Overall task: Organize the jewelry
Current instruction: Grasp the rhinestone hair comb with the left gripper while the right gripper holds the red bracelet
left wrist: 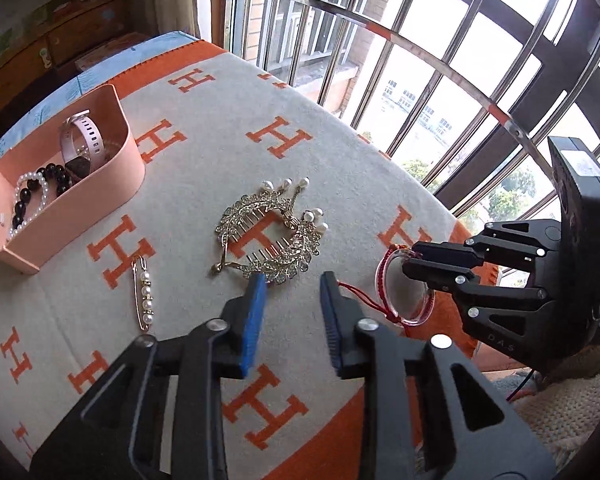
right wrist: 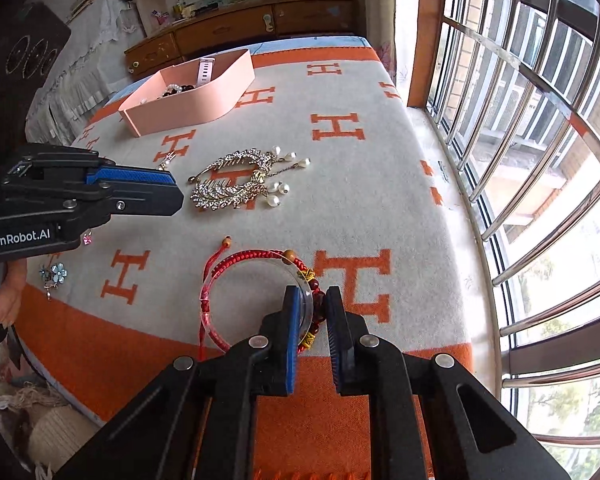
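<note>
Red bracelet pinched, task about half done

My right gripper (right wrist: 313, 309) pinches the red bracelet (right wrist: 256, 284), woven cord around a clear ring, well apart from the pink box (left wrist: 112, 184); my left gripper (left wrist: 293, 287) is spread over the hair comb (left wrist: 272, 232). The box holds a watch (left wrist: 80, 140) and bead bracelets (left wrist: 36, 196); comb and pearl pin (left wrist: 145, 298) remain outside.

**Right gripper closed on the red bracelet**

The right gripper (right wrist: 313, 300) has its fingers pressed on the beaded side of the red cord bracelet (right wrist: 256, 276), which lies on the orange and cream blanket (right wrist: 380, 184). The left gripper (right wrist: 172, 190) comes in from the left, just beside the gold leaf hair comb (right wrist: 236, 180); its jaws seem apart. Farther back stands the pink box (right wrist: 196, 100) with a watch strap (right wrist: 206, 70) inside.
</note>
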